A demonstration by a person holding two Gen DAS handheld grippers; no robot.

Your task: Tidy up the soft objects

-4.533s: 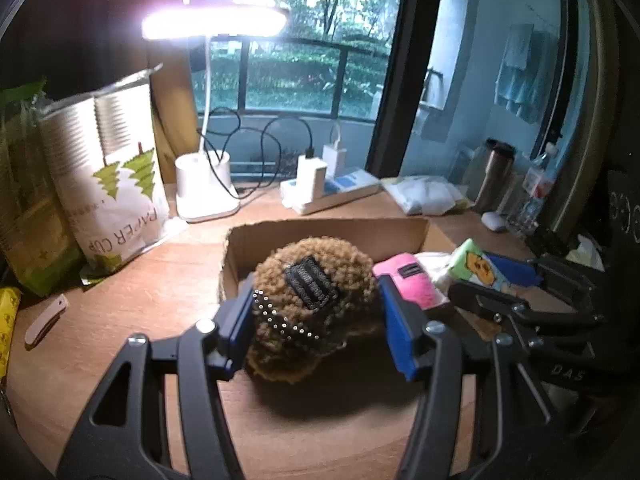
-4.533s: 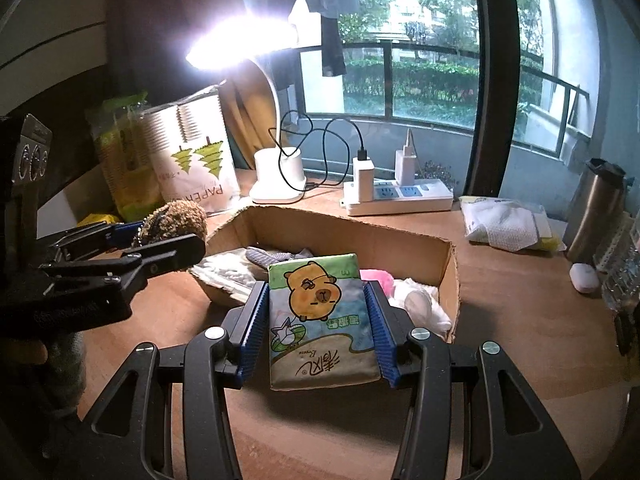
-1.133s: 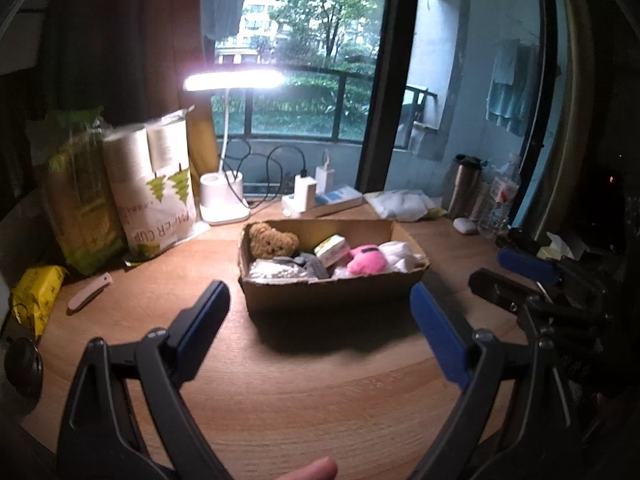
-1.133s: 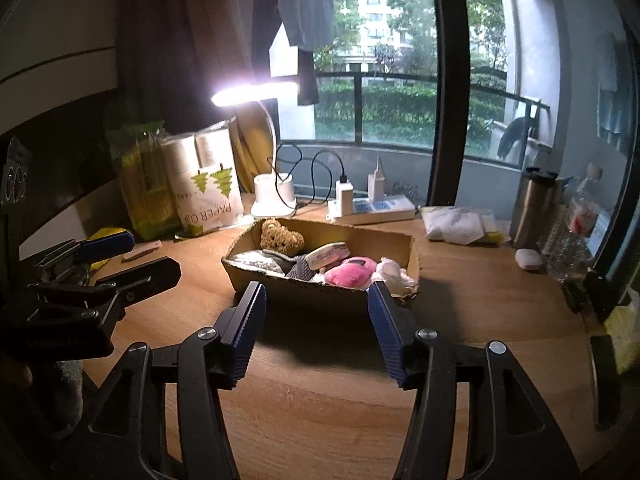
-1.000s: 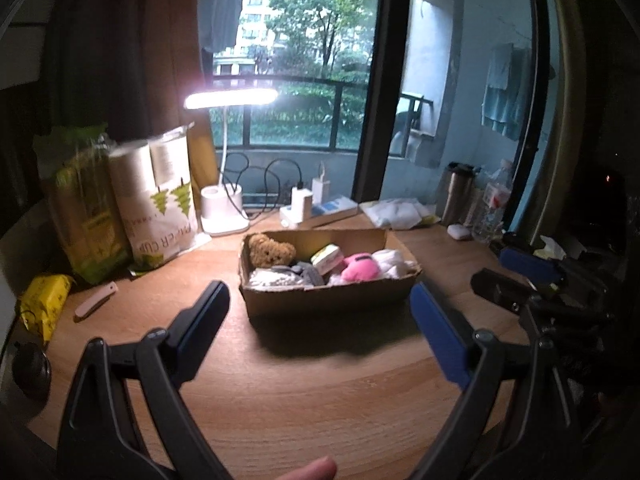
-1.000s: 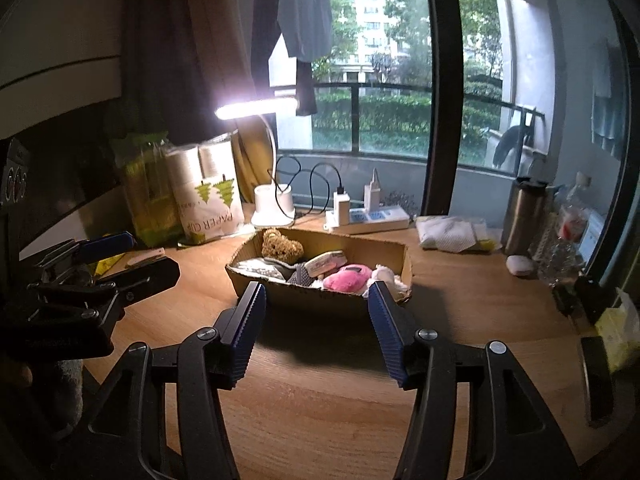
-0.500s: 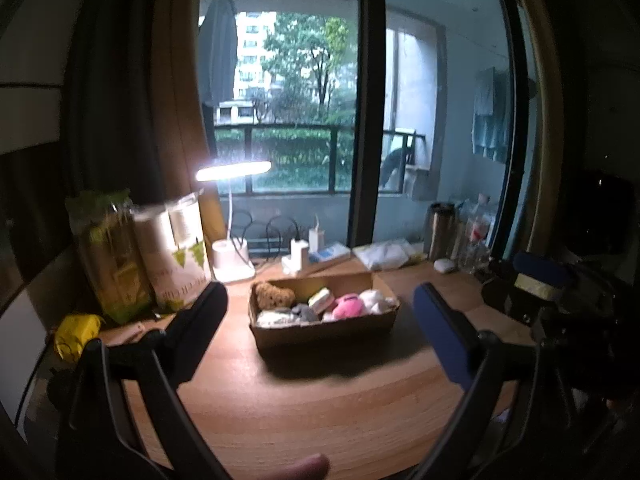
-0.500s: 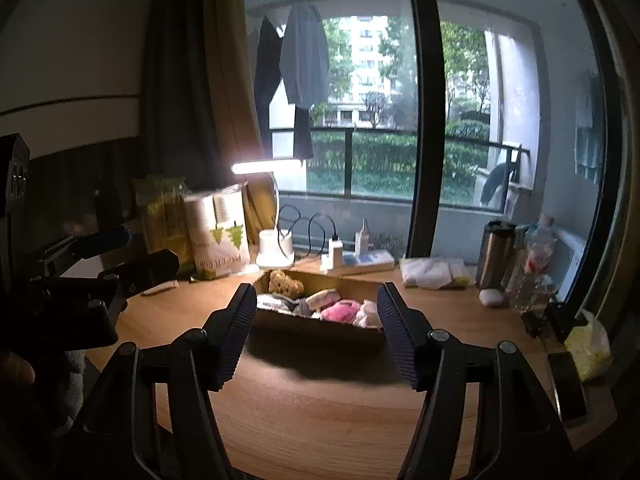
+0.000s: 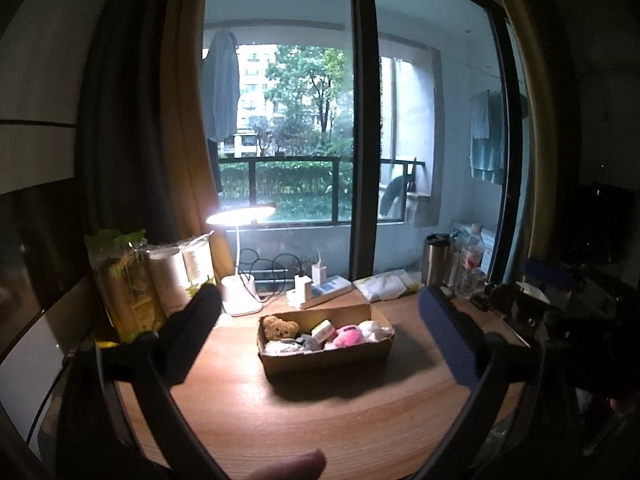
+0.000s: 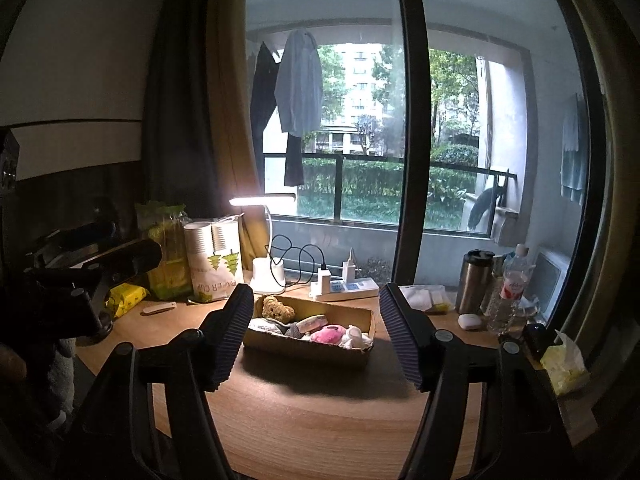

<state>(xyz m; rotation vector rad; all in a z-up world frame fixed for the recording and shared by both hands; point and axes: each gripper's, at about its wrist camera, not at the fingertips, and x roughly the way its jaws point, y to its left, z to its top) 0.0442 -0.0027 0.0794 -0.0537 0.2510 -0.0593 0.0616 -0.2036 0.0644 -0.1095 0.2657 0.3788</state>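
A cardboard box [image 9: 328, 358] [image 10: 304, 346] stands on the wooden table and holds several soft things: a brown plush bear [image 9: 280, 327] [image 10: 277, 309], a pink plush [image 9: 349, 336] [image 10: 328, 335], a white soft thing [image 9: 375, 330] [image 10: 354, 337], grey cloth [image 9: 306, 343] and a small pouch [image 9: 322, 330]. My left gripper [image 9: 320, 332] is open and empty, held high and well back from the box. My right gripper [image 10: 316, 332] is open and empty, also far back. Each gripper shows at the edge of the other's view.
A lit desk lamp [image 9: 240, 240], a power strip with chargers [image 9: 320, 290], paper cup packs [image 10: 214, 260] and a green bag [image 9: 124, 280] stand behind the box. A steel flask [image 10: 474, 282], a bottle [image 10: 510, 292] and white packets [image 10: 424, 298] stand at right.
Both grippers have let go of their soft things, which now lie in the box, and have opened. Both have pulled back and up, so the box looks smaller.
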